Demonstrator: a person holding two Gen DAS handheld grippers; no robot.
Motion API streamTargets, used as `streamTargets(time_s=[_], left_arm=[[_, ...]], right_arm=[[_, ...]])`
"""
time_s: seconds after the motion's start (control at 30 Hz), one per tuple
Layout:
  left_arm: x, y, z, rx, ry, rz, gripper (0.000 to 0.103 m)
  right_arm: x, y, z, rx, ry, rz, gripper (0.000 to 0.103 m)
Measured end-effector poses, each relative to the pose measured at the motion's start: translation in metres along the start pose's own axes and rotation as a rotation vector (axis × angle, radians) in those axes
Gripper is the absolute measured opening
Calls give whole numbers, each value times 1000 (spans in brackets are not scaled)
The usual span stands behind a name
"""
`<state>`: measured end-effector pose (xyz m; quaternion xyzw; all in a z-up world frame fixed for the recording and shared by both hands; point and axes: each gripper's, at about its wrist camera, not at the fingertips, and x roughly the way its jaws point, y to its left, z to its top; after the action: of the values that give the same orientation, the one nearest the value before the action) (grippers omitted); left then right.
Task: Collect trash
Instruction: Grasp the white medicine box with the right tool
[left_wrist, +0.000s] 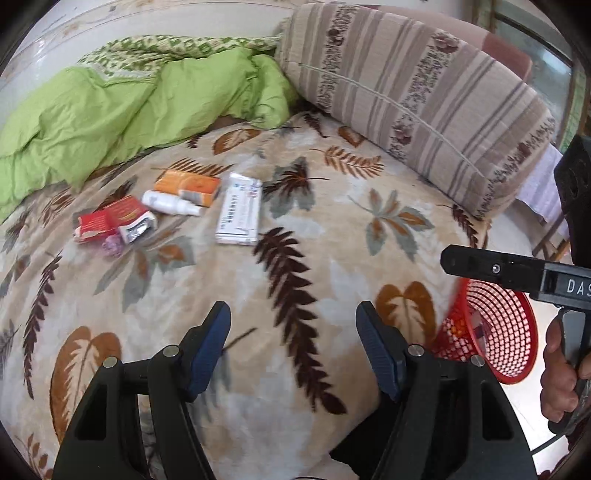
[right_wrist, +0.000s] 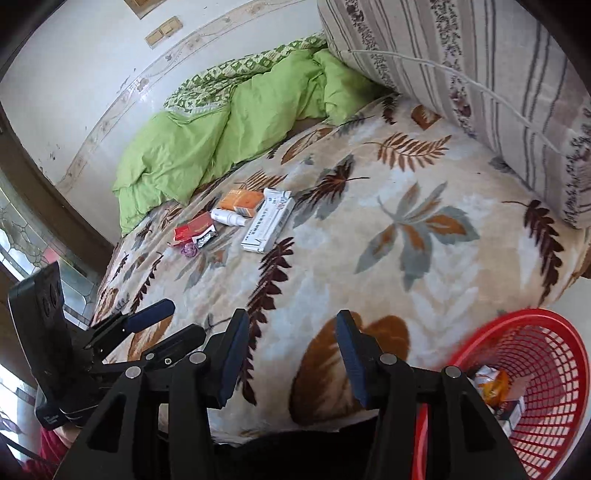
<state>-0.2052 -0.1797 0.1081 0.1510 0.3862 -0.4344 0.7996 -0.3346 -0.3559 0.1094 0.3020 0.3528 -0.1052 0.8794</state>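
Holding both tongs over the leaf-print blanket (left_wrist: 295, 295), my left gripper (left_wrist: 293, 314) and right gripper (right_wrist: 291, 325) stand apart, empty. The trash sits farther up the bed: white box (left_wrist: 239, 214), orange box (left_wrist: 188, 186), spray bottle (left_wrist: 168, 202), red packet (left_wrist: 110, 219). The red basket (right_wrist: 535, 369), beside the bed, holds wrappers.

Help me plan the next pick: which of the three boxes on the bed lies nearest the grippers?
The long white box. It lies on the grippers' side of the cluster, while the orange box sits farther back and the red box lies off to the left.
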Motion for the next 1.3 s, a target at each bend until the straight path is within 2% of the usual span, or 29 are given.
streamTargets(time_s=[0.2, 0.27, 0.33, 0.43, 0.5, 0.7, 0.8, 0.83, 0.87, 0.93, 1.0, 1.07, 1.1, 1.17, 1.2, 1.3], left_arm=[[23, 95, -5, -204, 3, 95, 69], [27, 114, -9, -221, -11, 155, 69], [31, 131, -8, -230, -9, 209, 69], [29, 154, -1, -268, -42, 243, 69], [29, 168, 2, -305, -47, 255, 69], [33, 205, 2, -444, -34, 217, 69], [43, 213, 6, -446, -23, 231, 69], [49, 215, 8, -438, -16, 246, 69], [54, 216, 11, -435, -10, 248, 69], [63, 219, 15, -439, -8, 243, 69], [72, 222, 21, -438, -10, 246, 67], [81, 222, 29, -420, -15, 288, 57], [85, 224, 32, -421, -13, 297, 57], [95, 230, 36, -437, 5, 276, 55], [100, 231, 37, -437, 15, 273, 51], [112, 230, 41, -430, 30, 258, 50]], right_arm=[[77, 23, 40, 34, 86, 17, 57], [106, 27, 53, 57, 98, 15, 57], [138, 31, 67, 58, 123, -26, 58], [181, 33, 84, 102, 148, -85, 65], [205, 31, 93, 160, 157, -97, 69], [258, 50, 103, 99, 171, -276, 70], [263, 59, 101, 35, 140, -338, 68], [263, 60, 101, 35, 132, -346, 59], [261, 59, 101, 39, 124, -350, 59], [254, 59, 102, 45, 112, -312, 58], [247, 60, 101, 39, 92, -309, 58], [236, 60, 98, 43, 73, -282, 58], [233, 61, 98, 44, 69, -267, 58], [233, 63, 97, 37, 66, -256, 58], [233, 64, 96, 37, 67, -249, 58], [230, 66, 96, 36, 66, -225, 58]])
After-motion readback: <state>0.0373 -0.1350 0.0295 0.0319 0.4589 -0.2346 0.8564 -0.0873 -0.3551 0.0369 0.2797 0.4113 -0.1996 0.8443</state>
